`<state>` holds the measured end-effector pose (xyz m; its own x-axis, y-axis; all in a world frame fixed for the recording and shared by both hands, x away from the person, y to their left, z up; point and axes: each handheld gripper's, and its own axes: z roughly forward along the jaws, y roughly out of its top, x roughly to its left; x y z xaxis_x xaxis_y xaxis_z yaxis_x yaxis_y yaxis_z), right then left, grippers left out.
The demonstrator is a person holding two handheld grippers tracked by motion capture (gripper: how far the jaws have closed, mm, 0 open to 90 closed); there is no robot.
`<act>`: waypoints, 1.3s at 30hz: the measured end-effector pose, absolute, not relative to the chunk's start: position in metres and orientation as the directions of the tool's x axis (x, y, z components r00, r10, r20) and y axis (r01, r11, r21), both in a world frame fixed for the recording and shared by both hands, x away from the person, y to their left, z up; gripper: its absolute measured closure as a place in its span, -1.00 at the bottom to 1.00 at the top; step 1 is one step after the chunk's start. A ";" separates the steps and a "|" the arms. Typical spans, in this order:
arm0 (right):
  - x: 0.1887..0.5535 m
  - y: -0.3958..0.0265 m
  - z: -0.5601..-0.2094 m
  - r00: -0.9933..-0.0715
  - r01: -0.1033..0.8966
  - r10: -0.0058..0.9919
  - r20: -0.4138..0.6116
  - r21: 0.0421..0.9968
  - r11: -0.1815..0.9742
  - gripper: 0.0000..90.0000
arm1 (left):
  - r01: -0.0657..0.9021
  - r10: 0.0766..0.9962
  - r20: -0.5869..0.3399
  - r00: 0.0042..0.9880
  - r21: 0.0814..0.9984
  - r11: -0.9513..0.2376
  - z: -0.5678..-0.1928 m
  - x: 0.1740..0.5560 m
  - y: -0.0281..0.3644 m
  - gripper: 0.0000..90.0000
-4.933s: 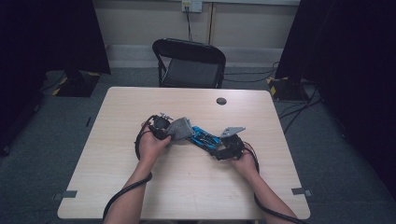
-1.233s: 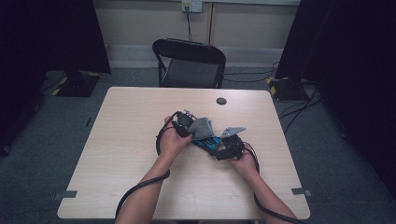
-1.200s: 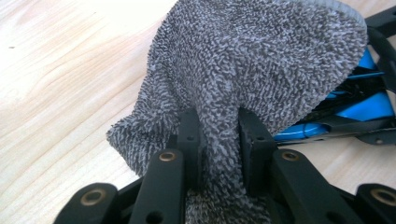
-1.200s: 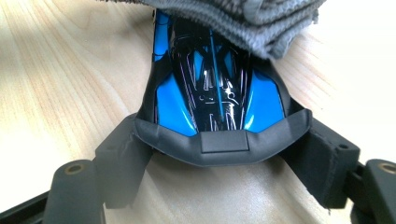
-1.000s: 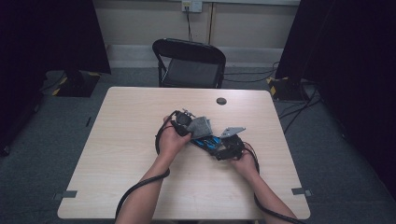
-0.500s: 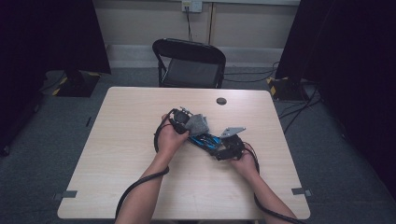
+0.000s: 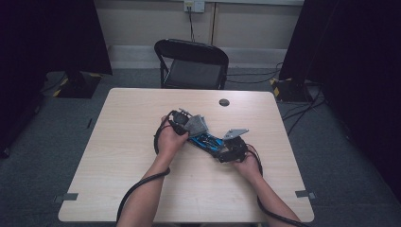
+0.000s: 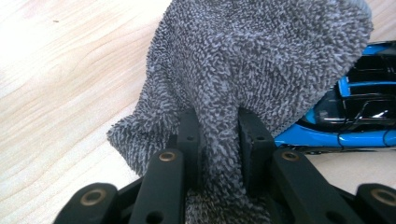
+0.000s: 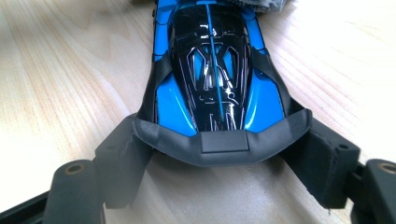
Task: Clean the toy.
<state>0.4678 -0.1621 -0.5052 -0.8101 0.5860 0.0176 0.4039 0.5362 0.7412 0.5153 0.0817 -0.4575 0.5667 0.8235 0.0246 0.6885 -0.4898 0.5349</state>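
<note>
A blue and black toy car lies on the wooden table, near its middle. My right gripper holds it by the tail. In the right gripper view the right gripper has its pads pressed on both sides of the toy car at the dark rear wing. My left gripper is shut on a grey terry cloth that rests against the car's far end. In the left gripper view the cloth bunches between the left gripper jaws, with the car just behind it.
A black folding chair stands beyond the table's far edge. A small black round disc lies on the table behind the car. Black cables trail from both grippers toward the near edge.
Since the earliest frame my left gripper has carried the cloth to the right, up to the car's far end. Over the last second it shifted only slightly. The right gripper and the car stayed put.
</note>
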 end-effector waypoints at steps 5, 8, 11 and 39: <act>0.468 -0.162 -0.505 -0.810 0.404 0.586 0.018 0.741 0.536 -0.43 | 0.702 0.832 0.022 0.554 0.525 -0.481 -0.460 0.516 0.084 0.64; 0.468 -0.162 -0.505 -0.810 0.405 0.587 0.018 0.741 0.536 -0.43 | 0.712 0.840 0.011 0.542 0.526 -0.466 -0.463 0.517 0.089 0.64; 0.468 -0.162 -0.505 -0.810 0.404 0.587 0.018 0.741 0.536 -0.43 | 0.726 0.851 0.003 0.525 0.521 -0.449 -0.466 0.517 0.094 0.64; 0.467 -0.163 -0.505 -0.808 0.406 0.589 0.018 0.741 0.535 -0.44 | 0.766 0.902 -0.021 0.431 0.536 -0.354 -0.452 0.506 0.145 0.64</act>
<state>0.4668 -0.1627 -0.5052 -0.8079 0.5891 0.0175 0.4059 0.5346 0.7412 0.5062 0.1452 -0.4525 0.4310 0.9021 -0.0211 0.7663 -0.3536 0.5365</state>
